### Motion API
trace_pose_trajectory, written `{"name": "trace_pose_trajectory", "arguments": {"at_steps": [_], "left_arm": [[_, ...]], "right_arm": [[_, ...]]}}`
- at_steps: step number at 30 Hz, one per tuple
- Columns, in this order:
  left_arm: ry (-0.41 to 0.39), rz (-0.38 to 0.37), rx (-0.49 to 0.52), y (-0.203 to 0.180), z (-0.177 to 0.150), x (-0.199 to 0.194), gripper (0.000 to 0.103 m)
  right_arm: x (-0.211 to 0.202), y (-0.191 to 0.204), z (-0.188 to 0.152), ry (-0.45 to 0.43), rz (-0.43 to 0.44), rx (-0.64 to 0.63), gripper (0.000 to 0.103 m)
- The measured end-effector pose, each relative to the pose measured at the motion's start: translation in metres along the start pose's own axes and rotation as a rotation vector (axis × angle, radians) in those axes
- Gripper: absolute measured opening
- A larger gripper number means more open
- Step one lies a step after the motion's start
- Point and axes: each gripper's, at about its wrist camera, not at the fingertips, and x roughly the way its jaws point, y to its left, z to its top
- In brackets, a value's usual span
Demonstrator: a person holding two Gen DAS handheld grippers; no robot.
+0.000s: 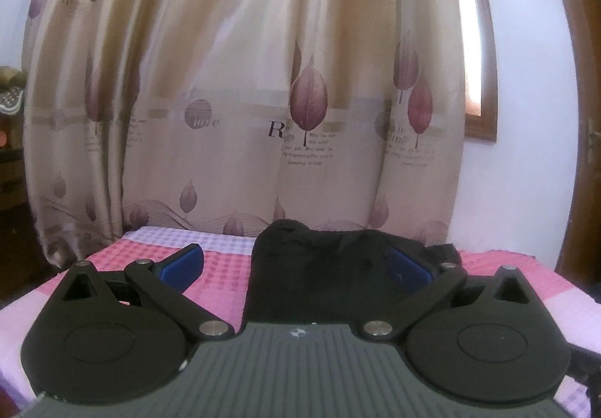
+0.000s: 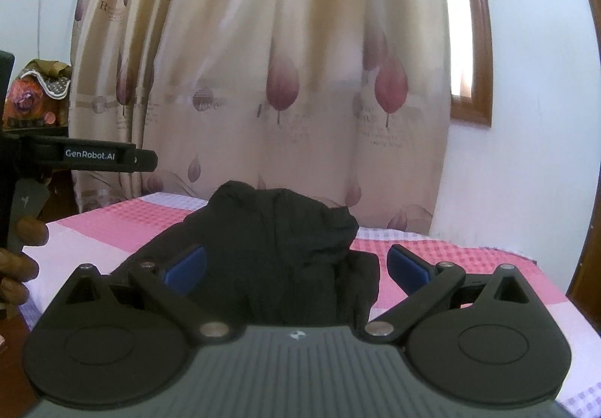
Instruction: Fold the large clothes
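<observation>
curtain: beige, purple leaf print, hangs behind bed
bedsheet: pink-white checked
window frame: brown wood, right of curtain
wall: white
clutter: far left, unclear

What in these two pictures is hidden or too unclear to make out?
- Black crumpled garment: near part hidden behind the gripper body, right wrist view; garment type unclear.
- Beige leaf-print curtain: lettering blurred, right wrist view.
- Pink checked bedsheet: near edge covered by the gripper, left wrist view.

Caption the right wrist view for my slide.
Open right hand-held gripper poised over a crumpled black garment on a pink-checked bedspread, floral curtain behind.
</observation>
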Motion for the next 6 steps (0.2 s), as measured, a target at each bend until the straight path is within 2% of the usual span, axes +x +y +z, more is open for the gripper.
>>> {"name": "trace_pose_trajectory", "arguments": {"at_steps": [6], "left_arm": [[0.014,0.016,0.018,-0.0016,-0.0034,0.0030,0.103]], "right_arm": [[0.0000,0.0024,-0.0006,-0.002,-0.009,-0.005,0.103]]}}
